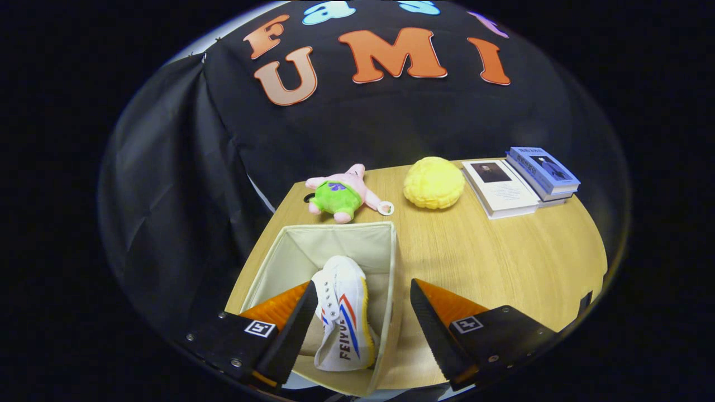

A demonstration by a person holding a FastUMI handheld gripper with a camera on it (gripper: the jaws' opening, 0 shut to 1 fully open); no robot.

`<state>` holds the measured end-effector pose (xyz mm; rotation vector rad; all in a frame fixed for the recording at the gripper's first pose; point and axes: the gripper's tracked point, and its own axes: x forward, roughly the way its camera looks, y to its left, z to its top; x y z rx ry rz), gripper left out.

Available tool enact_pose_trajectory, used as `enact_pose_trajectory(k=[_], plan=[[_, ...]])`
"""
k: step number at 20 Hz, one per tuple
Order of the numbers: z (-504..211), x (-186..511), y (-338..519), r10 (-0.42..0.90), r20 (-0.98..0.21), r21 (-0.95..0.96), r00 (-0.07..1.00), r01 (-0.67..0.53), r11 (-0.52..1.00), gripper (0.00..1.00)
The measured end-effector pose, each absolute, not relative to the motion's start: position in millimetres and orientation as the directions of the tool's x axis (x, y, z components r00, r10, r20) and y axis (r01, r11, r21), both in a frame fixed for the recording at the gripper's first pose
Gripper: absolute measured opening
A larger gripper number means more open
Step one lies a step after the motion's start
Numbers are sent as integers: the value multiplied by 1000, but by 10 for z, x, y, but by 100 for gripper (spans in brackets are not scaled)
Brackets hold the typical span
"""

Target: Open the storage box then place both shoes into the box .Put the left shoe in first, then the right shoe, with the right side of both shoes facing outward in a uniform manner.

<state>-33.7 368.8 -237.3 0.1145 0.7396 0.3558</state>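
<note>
White shoe [342, 312] (boxed) between gaping gripper [362, 290] jaws.

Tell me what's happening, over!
Fingers open, holding nothing. One white shoe lying in open storage box. Box wall between the fingers.

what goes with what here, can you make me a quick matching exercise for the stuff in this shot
Things:
1. white shoe
2. star plush toy
3. yellow plush
4. blue book

Places:
A. on the white book, at the table's far corner
B. inside the open storage box, between the fingers of the open gripper
C. on the table just beyond the box
D. between the star toy and the books

Pairs: 1-B, 2-C, 3-D, 4-A
</note>
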Motion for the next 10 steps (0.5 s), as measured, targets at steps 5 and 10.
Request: enact_pose_trajectory(k=[5,10], plan=[[-1897,-32,3352,326,-558,190,763,-265,945,98],[-1358,169,3013,305,-459,165,835,-258,952,98]])
